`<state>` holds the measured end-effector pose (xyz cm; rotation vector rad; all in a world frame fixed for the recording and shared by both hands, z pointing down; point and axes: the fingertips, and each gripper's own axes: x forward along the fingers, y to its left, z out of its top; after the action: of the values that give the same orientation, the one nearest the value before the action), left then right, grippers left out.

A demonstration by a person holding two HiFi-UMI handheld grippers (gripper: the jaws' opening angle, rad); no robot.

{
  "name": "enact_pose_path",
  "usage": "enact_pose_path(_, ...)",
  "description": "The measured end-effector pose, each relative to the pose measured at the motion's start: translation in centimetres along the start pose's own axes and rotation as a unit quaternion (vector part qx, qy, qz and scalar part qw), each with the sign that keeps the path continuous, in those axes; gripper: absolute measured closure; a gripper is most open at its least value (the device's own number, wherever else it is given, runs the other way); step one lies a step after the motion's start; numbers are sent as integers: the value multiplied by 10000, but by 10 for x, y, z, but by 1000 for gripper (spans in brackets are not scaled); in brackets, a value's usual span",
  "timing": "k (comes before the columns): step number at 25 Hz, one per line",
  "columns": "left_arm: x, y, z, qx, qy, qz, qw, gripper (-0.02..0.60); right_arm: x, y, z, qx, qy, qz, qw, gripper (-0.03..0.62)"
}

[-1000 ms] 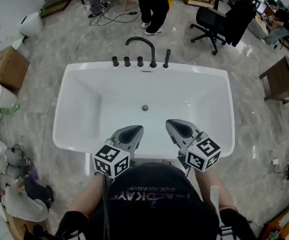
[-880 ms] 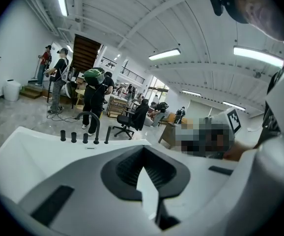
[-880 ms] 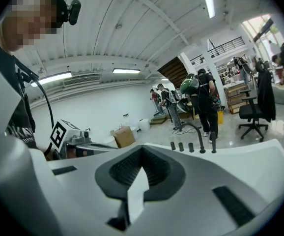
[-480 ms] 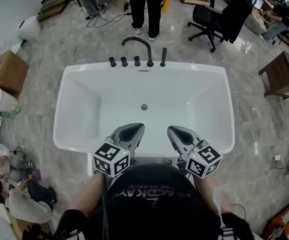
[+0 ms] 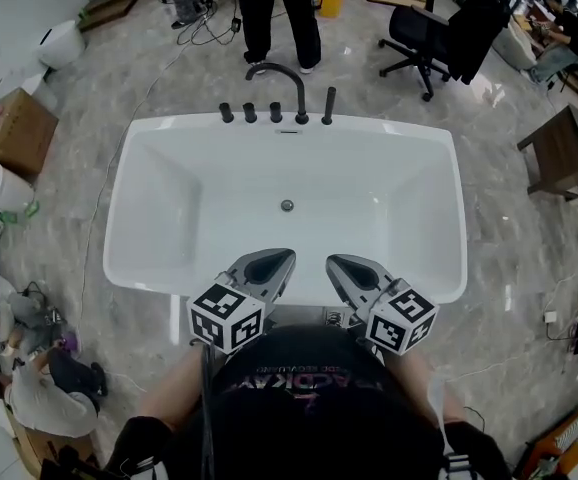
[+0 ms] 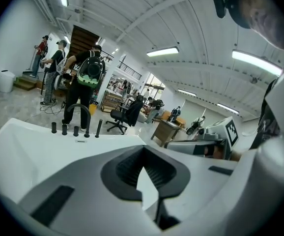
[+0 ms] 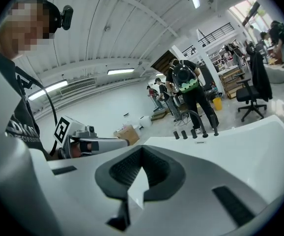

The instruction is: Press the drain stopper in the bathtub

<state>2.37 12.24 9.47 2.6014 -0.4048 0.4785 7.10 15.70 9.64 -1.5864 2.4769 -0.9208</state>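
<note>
Not a bathroom. I'm in a big open workshop or lab hall. The bathtub (image 5: 389, 133) stands free on a marble-look floor (image 5: 529, 258) with no walls around it, only its faucet (image 5: 277, 73) at the far rim. Around it are an office chair (image 5: 424, 33), a cardboard box (image 5: 14, 133), loose cables (image 5: 204, 33) and a wooden table (image 5: 559, 158). Overhead there's an arched ceiling (image 6: 132, 14) with strip lights (image 6: 162, 51), and a staircase (image 6: 83, 36) at the back. Several people stand about, one wearing a green backpack (image 6: 89, 73).
</note>
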Motion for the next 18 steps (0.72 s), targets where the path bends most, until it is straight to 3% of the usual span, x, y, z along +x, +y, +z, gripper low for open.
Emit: enact_pose_path(18,-18,10,-3,-166,-110,219,9996,575,14,17,-3,-94,76,321,9994,582)
